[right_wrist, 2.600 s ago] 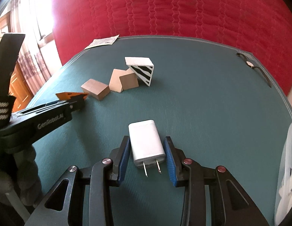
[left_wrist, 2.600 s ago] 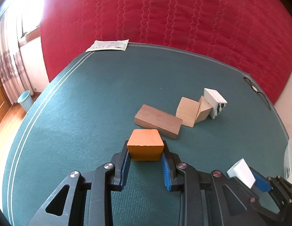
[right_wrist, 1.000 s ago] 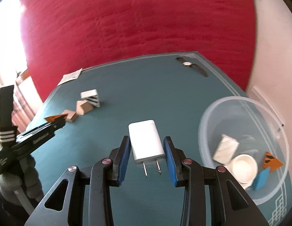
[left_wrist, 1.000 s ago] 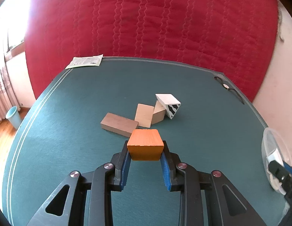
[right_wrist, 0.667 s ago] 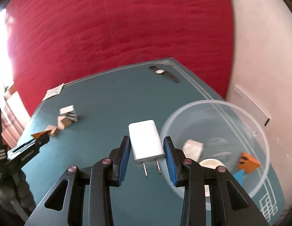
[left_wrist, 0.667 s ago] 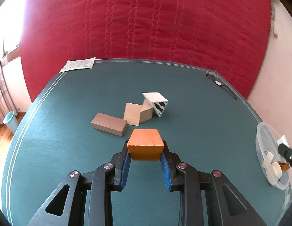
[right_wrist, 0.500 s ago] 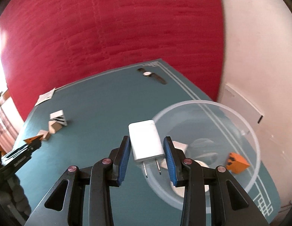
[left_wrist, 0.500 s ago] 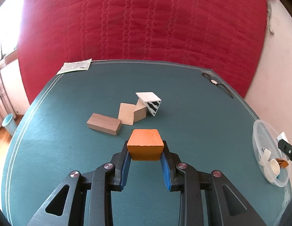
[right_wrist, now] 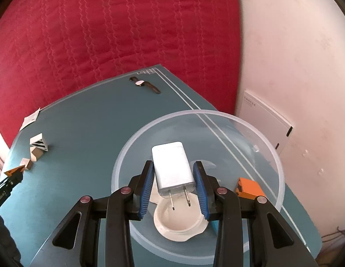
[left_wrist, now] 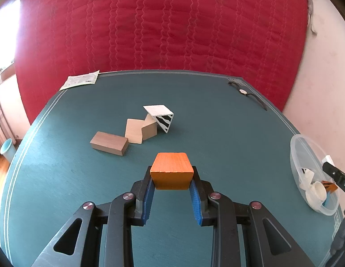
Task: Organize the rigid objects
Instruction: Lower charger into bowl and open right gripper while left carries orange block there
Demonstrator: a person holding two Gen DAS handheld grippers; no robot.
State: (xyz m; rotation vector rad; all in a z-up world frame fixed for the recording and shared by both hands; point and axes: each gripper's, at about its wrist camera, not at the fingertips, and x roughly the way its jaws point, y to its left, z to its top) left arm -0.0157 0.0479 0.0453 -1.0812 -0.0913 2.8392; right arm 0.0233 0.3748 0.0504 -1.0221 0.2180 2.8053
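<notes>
Red quilted backdrop (left_wrist: 163,33) filled the far view behind the teal surface (left_wrist: 61,178), which carried everything else.

Clear plastic bowl (right_wrist: 270,155) sat at the surface's near right corner, close to the edge. Inside it: a white cup-like piece (right_wrist: 179,220), an orange block with dark markings (right_wrist: 249,189), something blue mostly hidden behind the right fingers, and a pale item under the charger that could not be made out.

Loose cluster well away from the bowl: dark brown block (left_wrist: 109,143) lying flat, a tan block (left_wrist: 134,130) leaning beside it, a second tan piece (left_wrist: 149,129) touching that, and a striped white wedge (left_wrist: 161,116) tipped against the group. A wristwatch (left_wrist: 246,92) and a paper sheet (left_wrist: 81,81) lay at the far edge.

Right gripper (right_wrist: 173,178) clamped a white charger (right_wrist: 172,166) by its flat sides, prongs pointing back toward the camera, held above the bowl's interior. Left gripper (left_wrist: 171,181) pinched an orange block (left_wrist: 171,170) narrowly, raised over open surface between the cluster and the bowl.

Judged step: release of the charger into the bowl, orange block to follow.

Risks noted:
- Charger looked likely to land on the cup piece and bounce or tip it; a drop from height would cause that.
- Light bowl near the edge could slide or tilt if the fingers caught its rim.
- Both grippers converging on one bowl could collide if the left arrived before the right cleared.
</notes>
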